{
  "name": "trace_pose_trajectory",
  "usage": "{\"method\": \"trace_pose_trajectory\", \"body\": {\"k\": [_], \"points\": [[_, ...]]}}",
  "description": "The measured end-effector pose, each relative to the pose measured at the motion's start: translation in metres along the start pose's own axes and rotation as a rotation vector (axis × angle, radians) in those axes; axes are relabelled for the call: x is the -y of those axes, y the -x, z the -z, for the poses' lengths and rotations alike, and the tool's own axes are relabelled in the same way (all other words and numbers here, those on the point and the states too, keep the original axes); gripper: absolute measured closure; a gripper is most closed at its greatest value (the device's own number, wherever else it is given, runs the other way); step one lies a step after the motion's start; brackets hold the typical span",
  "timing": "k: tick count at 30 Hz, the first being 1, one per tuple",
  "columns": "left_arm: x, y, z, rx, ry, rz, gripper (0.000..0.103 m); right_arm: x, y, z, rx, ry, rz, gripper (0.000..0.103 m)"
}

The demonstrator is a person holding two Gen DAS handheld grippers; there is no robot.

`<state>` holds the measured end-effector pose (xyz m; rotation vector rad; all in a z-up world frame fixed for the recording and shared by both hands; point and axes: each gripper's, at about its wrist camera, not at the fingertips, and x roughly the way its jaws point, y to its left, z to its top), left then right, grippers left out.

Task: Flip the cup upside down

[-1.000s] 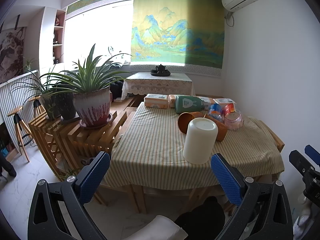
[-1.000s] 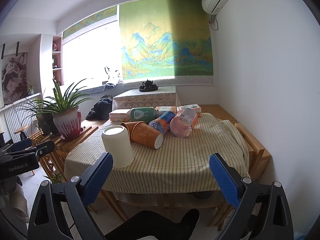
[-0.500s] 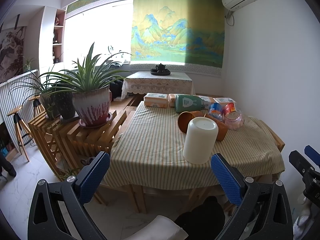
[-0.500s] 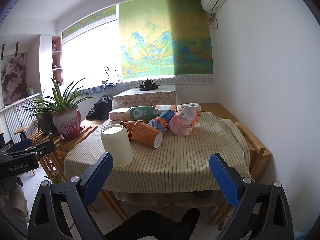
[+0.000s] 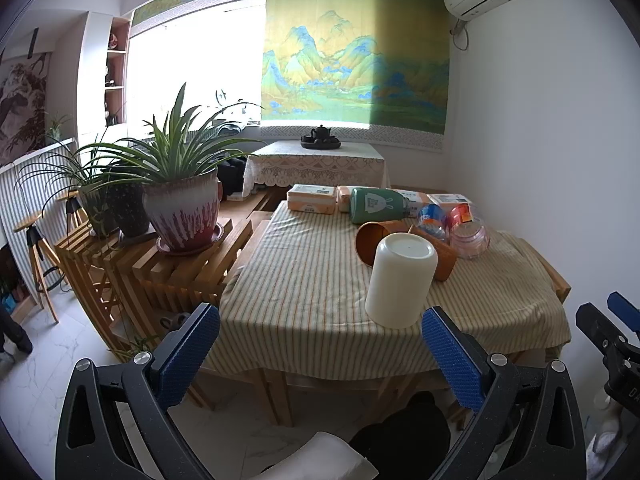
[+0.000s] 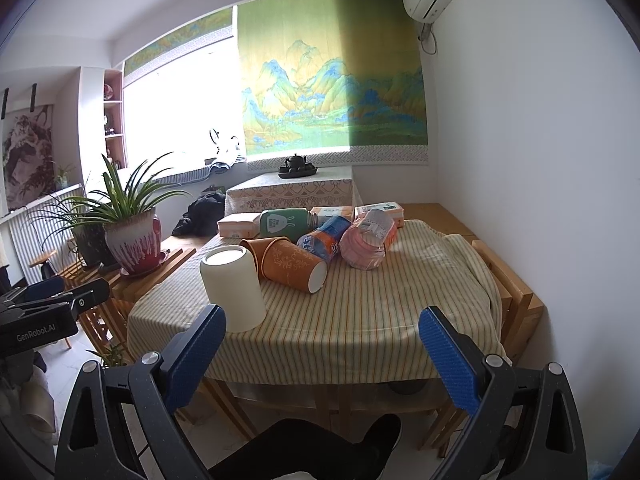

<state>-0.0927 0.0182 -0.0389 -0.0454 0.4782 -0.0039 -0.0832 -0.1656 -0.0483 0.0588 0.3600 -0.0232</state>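
Tongs first: the left gripper has its blue pads spread wide with nothing between them, held off the near edge of the table. The right gripper is likewise wide apart and empty, also short of the table's near edge. In the left view the right tool shows only as a black and blue piece cut off at the right border.

The white cup stands mouth-down on the striped cloth, flat base up, close to the table's near edge. In the left view the right-hand pad overlaps its lower rim; in the right view the left-hand pad covers its bottom edge, so the contact of rim and cloth is partly hidden.

Just behind the cup lie two orange paper cups on their sides, one touching or nearly touching it; I cannot tell which. Behind those are a green bottle, a blue bottle and a pink wrapped stack, all lying down, with flat boxes at the table's far edge.

Left of the cup the cloth is bare to the table's left edge.
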Motion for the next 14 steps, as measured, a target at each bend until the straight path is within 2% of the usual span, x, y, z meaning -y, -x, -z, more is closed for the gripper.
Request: {"method": "trace_pose_trajectory", "body": {"k": [14], "points": [[-0.0043, -0.0084, -0.0007, -0.004, 0.004, 0.0, 0.001, -0.0034, -0.0089, 0.0028, -0.016, 0.002, -0.002, 0.008]]}}
